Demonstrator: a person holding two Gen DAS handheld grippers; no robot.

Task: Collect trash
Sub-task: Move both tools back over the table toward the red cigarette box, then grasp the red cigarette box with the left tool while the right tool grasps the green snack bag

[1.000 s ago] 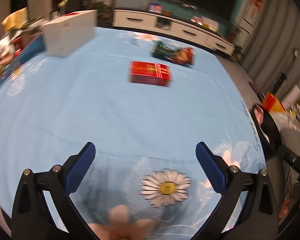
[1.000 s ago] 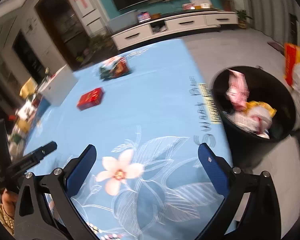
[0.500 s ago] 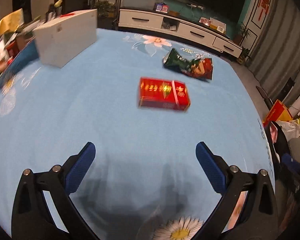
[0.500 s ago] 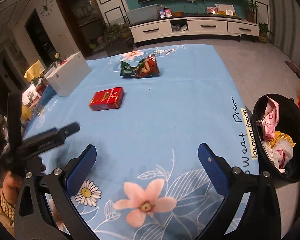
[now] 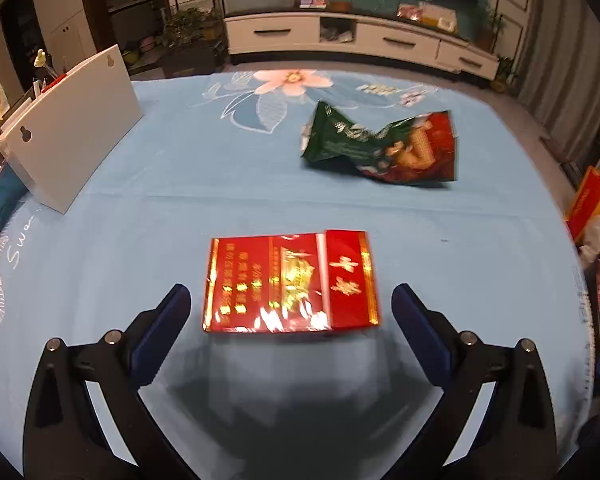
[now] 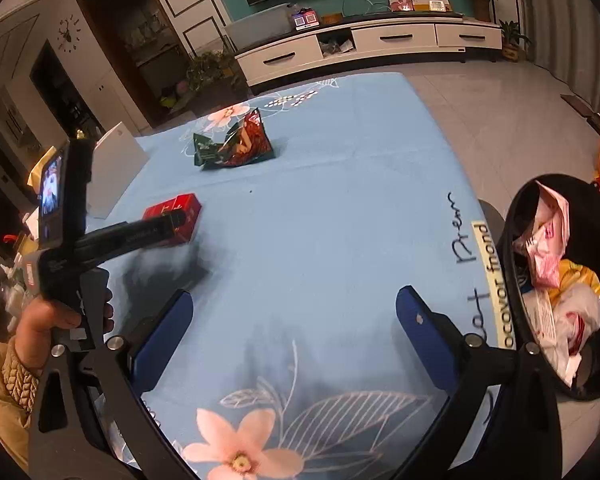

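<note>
Blue tablecloth (image 5: 140,208), red box (image 5: 290,282) ahead of spread left tongs (image 5: 290,320)

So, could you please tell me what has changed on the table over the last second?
The left hand-held gripper has advanced across the blue tablecloth to the red box, which now lies just ahead of its open fingers, not yet gripped. The right hand-held gripper has swung left from the black trash bin, open and empty. The red box, green snack bag and white box have not moved.
</note>
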